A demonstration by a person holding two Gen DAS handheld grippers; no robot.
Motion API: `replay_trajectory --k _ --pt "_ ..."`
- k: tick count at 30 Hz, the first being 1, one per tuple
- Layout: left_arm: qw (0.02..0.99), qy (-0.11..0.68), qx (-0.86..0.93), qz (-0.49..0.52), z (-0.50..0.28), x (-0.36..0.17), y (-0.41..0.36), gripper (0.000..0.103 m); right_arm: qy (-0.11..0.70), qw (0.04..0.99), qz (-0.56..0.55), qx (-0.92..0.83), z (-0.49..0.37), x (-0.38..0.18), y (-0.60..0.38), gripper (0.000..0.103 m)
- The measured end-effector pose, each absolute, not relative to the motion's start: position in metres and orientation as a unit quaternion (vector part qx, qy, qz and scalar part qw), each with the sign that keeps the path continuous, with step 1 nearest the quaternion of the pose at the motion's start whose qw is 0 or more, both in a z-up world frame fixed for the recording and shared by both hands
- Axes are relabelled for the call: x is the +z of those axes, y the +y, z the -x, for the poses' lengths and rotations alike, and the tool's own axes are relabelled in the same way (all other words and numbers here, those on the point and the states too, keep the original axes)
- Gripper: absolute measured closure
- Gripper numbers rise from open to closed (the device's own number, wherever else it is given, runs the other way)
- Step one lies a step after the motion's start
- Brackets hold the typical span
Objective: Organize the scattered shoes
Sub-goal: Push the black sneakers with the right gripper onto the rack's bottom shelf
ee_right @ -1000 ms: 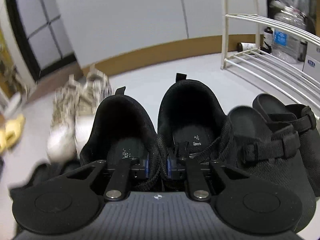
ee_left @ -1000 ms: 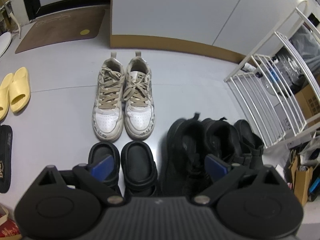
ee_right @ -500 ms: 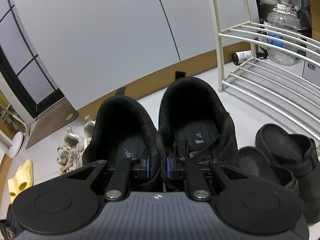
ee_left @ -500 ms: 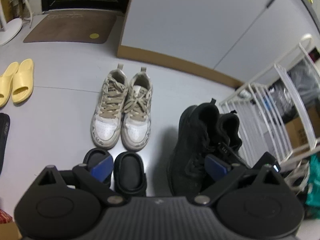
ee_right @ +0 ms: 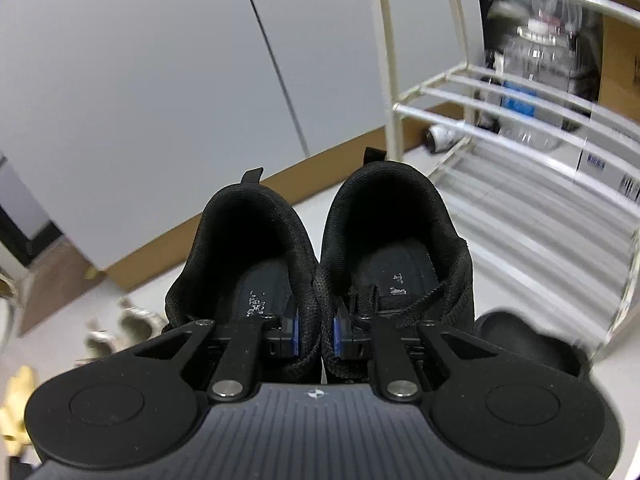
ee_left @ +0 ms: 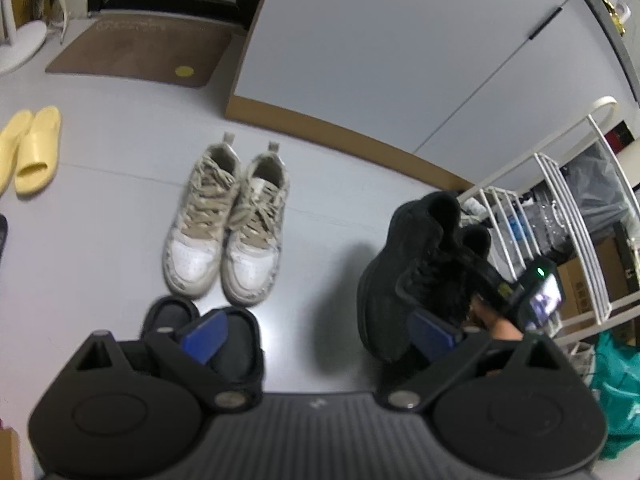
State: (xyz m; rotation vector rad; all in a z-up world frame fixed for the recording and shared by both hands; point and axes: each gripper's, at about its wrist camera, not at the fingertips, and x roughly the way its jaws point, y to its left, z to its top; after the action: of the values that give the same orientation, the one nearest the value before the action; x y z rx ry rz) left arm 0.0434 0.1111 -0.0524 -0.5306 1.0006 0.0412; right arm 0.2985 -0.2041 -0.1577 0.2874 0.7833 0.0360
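My right gripper (ee_right: 316, 334) is shut on the inner collars of a pair of black sneakers (ee_right: 384, 236), pinched together and held above the floor; the pair also shows in the left wrist view (ee_left: 420, 272), lifted, right of centre. My left gripper (ee_left: 320, 332) is open and empty, high above the floor. A pair of white-and-beige sneakers (ee_left: 228, 224) stands side by side on the floor ahead of it. A pair of black clogs (ee_left: 224, 340) lies just under my left finger. A white wire shoe rack (ee_right: 500, 128) stands to the right of the held pair.
Yellow slides (ee_left: 28, 152) lie at the far left, and a brown doormat (ee_left: 136, 48) lies beyond them. A grey cabinet wall (ee_left: 380, 52) with a brown baseboard runs behind. Another black clog (ee_right: 528, 352) lies on the floor below the rack. Boxes and bottles sit behind the rack.
My right gripper has lifted the black sneakers off the floor and carried them to the right, closer to the white rack. My left gripper has risen and stayed open.
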Motion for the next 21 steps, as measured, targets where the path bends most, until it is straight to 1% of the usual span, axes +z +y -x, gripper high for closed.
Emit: replay_trajectory --k 5,9,12,16,21 --pt "0.857 0.472 0.029 0.206 -0.053 -0.053 0.099 0.004 0.381 0.910 -0.164 0.005 -0.326 -0.170 -0.222 0.087" --pt "0.842 0.489 0.043 0.223 -0.056 -0.068 0.108 0.004 0.379 0.902 -0.207 -0.022 -0.349 -0.193 -0.234 0.087" --pt "0.837 0.504 0.063 0.206 -0.059 -0.080 0.111 0.004 0.375 0.894 -0.243 -0.045 -0.363 -0.208 -0.243 0.086" --pt "0.819 0.528 0.080 0.211 -0.062 -0.099 0.119 0.004 0.365 0.883 -0.285 -0.078 -0.375 -0.225 -0.255 0.086" --pt "0.807 0.542 0.067 0.225 -0.063 -0.109 0.120 0.004 0.352 0.876 -0.312 -0.110 -0.392 -0.236 -0.272 0.086"
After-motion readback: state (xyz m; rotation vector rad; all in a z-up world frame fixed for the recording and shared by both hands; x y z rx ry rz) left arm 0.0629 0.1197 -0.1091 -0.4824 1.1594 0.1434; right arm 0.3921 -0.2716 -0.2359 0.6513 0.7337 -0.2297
